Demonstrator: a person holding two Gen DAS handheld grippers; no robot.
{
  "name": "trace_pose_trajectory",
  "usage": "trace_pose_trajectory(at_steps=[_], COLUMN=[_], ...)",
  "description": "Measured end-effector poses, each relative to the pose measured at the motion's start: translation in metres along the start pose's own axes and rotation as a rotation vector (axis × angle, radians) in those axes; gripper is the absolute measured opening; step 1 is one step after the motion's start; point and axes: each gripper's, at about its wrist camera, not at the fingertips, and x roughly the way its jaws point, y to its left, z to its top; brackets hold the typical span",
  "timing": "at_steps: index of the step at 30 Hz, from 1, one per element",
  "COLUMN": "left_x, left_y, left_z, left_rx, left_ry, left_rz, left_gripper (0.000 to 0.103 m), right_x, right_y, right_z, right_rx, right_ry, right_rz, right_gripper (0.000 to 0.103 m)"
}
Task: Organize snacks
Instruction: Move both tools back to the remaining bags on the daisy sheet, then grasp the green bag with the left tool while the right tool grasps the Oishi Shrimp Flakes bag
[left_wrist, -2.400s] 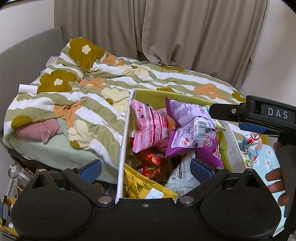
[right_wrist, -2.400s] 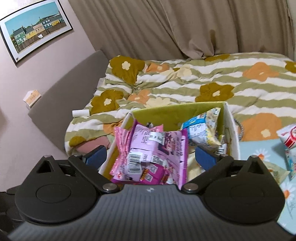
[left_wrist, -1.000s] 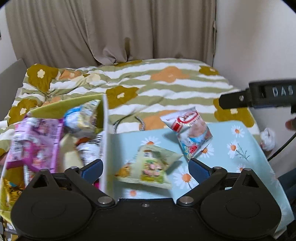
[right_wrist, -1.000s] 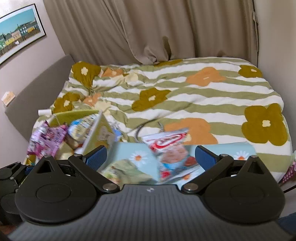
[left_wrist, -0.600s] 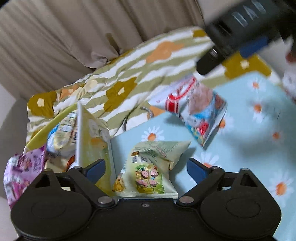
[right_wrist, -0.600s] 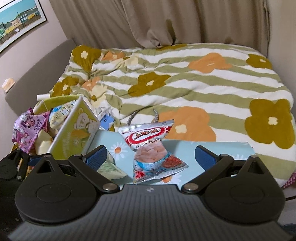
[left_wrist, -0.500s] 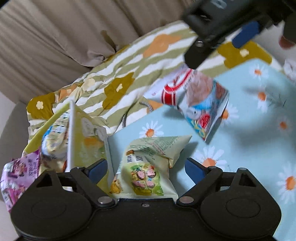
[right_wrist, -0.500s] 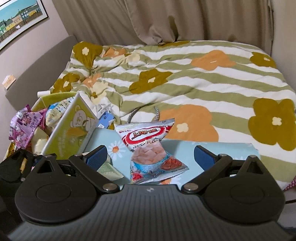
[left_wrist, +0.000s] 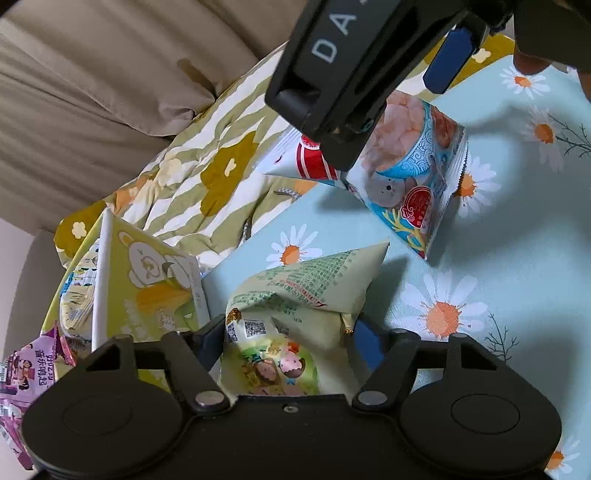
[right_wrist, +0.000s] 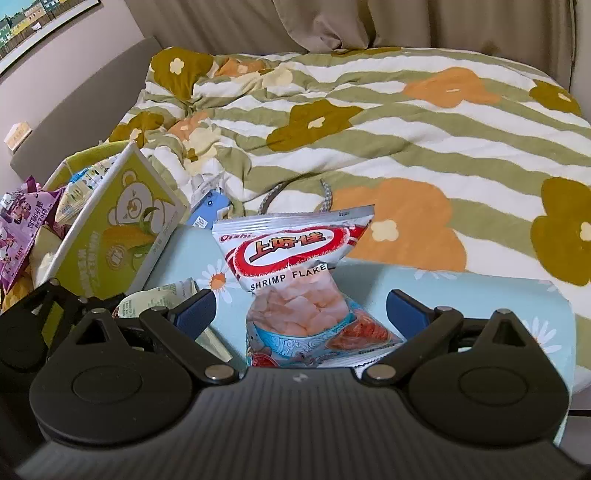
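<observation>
A pale green snack bag (left_wrist: 306, 295) lies on the daisy-print cloth (left_wrist: 480, 258), right beside the box. My left gripper (left_wrist: 288, 339) straddles it. Its jaws are closing, with the pads just at the bag's two sides. A red, white and blue shrimp flake bag (right_wrist: 295, 288) leans on the cloth (right_wrist: 461, 291) against the duvet. My right gripper (right_wrist: 301, 306) is low over it, open wide with the bag between its fingers. In the left wrist view a black finger (left_wrist: 332, 110) of the right gripper covers the top of the shrimp bag (left_wrist: 413, 173).
A yellow-green box with a bear print (right_wrist: 125, 229) stands left of the cloth, holding purple packs (right_wrist: 18, 221) and other snacks. A striped floral duvet (right_wrist: 369, 129) covers the bed behind. A blue phone (right_wrist: 210, 206) and a braided cord (right_wrist: 325, 192) lie at the cloth's far edge.
Both grippers have swung from the box to the cloth and come down over the two bags. The left gripper rolled, and its jaws have narrowed around the green bag.
</observation>
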Motion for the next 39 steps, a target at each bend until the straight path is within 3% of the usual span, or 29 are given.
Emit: trace_pose_trajectory(at_steps=[7, 16, 23, 25, 27, 30, 39], left_x=[0.002, -0.004, -0.013, -0.016, -0.019, -0.026, -0.061], left_y=[0.004, 0.019, 0.025, 0.027, 0.029, 0.031, 0.047], left_z=[0.001, -0.001, -0.004, -0.005, -0.004, -0.006, -0.008], left_rx=[-0.032, -0.166, -0.252, -0.275, -0.291, -0.313, -0.408], left_ry=[0.003, 0.022, 0.043, 0.045, 0.044, 0.035, -0.03], left_rz=[-0.019, -0.082, -0.089, -0.094, -0.095, -0.101, -0.132], left_gripper=[0.051, 0.049, 0.049, 0.049, 0.049, 0.049, 0.049], right_x=[0.008, 0.017, 0.026, 0.03, 0.035, 0.036, 0.005], right_y=[0.001, 0.005, 0.008, 0.009, 0.011, 0.011, 0.015], right_z=[0.001, 0.004, 0.005, 0.005, 0.004, 0.002, -0.002], right_rx=[-0.012, -0.036, -0.063, -0.071, -0.083, -0.082, -0.073], right_ry=[0.011, 0.024, 0.038, 0.048, 0.064, 0.071, 0.041], right_rz=[-0.007, -0.001, 0.007, 0.011, 0.012, 0.021, 0.019], right_gripper=[0.103, 0.103, 0.103, 0.099, 0.082, 0.072, 0.068])
